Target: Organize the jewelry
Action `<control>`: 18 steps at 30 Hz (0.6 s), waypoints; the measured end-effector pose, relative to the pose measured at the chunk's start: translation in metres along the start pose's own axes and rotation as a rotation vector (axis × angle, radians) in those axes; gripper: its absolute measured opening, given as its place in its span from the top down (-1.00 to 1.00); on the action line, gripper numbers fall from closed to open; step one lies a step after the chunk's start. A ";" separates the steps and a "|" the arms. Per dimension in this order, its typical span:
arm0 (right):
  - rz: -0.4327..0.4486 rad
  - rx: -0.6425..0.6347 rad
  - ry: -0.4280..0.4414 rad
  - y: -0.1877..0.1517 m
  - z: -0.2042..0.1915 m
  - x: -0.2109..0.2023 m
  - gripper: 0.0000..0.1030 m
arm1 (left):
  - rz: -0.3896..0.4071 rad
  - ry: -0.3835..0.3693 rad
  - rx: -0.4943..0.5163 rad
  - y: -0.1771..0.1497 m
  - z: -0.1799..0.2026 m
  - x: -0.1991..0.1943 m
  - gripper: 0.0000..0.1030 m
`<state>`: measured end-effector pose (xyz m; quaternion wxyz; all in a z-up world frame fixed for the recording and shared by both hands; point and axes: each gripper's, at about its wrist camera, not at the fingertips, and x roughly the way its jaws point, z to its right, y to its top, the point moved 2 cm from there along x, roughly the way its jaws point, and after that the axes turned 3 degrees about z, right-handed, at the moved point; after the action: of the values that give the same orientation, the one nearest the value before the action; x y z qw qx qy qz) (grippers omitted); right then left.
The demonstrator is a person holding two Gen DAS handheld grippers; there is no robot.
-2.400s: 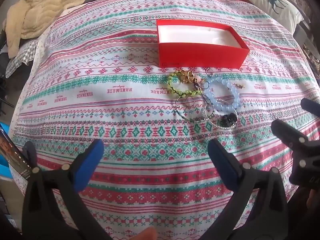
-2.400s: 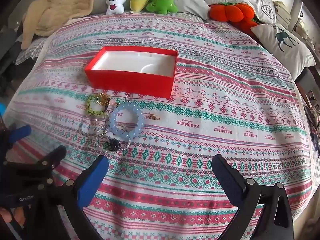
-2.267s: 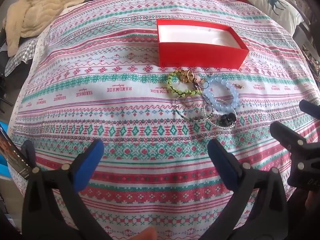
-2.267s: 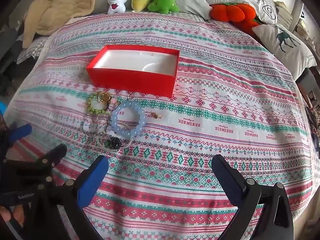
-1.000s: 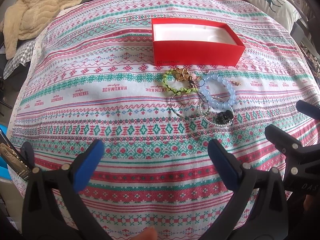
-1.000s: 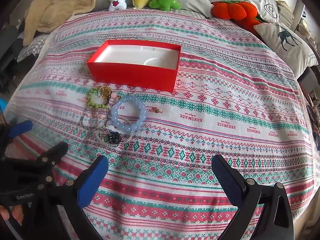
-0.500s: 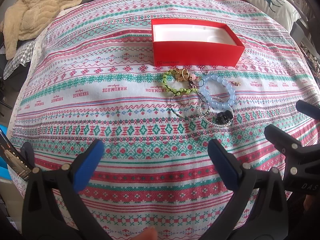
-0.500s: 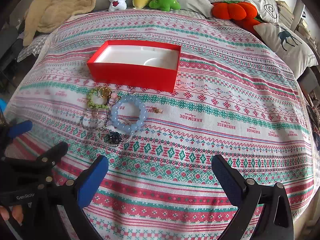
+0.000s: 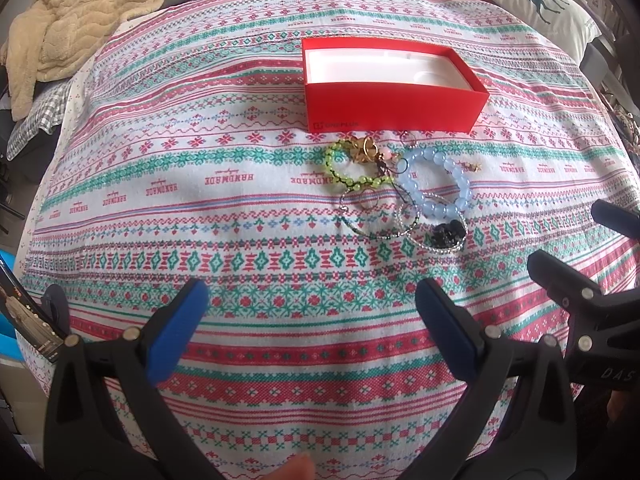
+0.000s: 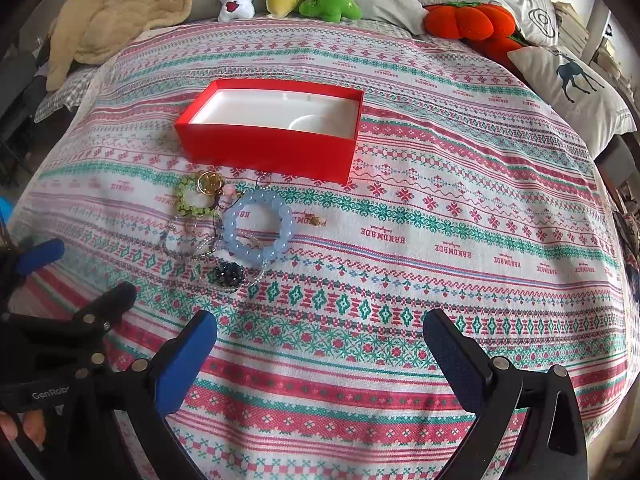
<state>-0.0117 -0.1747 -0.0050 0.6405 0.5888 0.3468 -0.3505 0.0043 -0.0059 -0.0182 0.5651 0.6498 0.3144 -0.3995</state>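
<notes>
Your left gripper point(image 9: 308, 300) and right gripper point(image 10: 320, 330) both gape wide, holding nothing; the tangled bracelets point(image 10: 240, 232), left of centre below the red box point(image 10: 272, 148), may snag and drag neighbours if you pinch carelessly.

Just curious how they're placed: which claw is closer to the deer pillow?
Right. The deer pillow lies ahead and to the right of the right claw; the left claw sits farther left, so farther away.
</notes>
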 end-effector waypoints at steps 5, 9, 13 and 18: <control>0.001 0.001 -0.001 0.000 0.001 0.000 -1.00 | 0.000 0.000 0.000 0.001 0.000 0.000 -1.00; 0.004 0.001 -0.003 0.001 0.001 -0.002 -1.00 | 0.002 -0.001 0.001 0.001 0.000 0.000 -1.00; 0.006 0.003 -0.006 0.001 0.002 -0.002 -1.00 | 0.003 -0.001 -0.001 0.003 0.000 0.000 -1.00; 0.006 0.003 -0.007 0.001 0.002 -0.002 -1.00 | 0.006 0.000 -0.001 0.004 -0.001 -0.001 -1.00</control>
<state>-0.0116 -0.1762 -0.0031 0.6417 0.5896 0.3422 -0.3513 0.0076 -0.0054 -0.0155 0.5665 0.6505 0.3125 -0.3978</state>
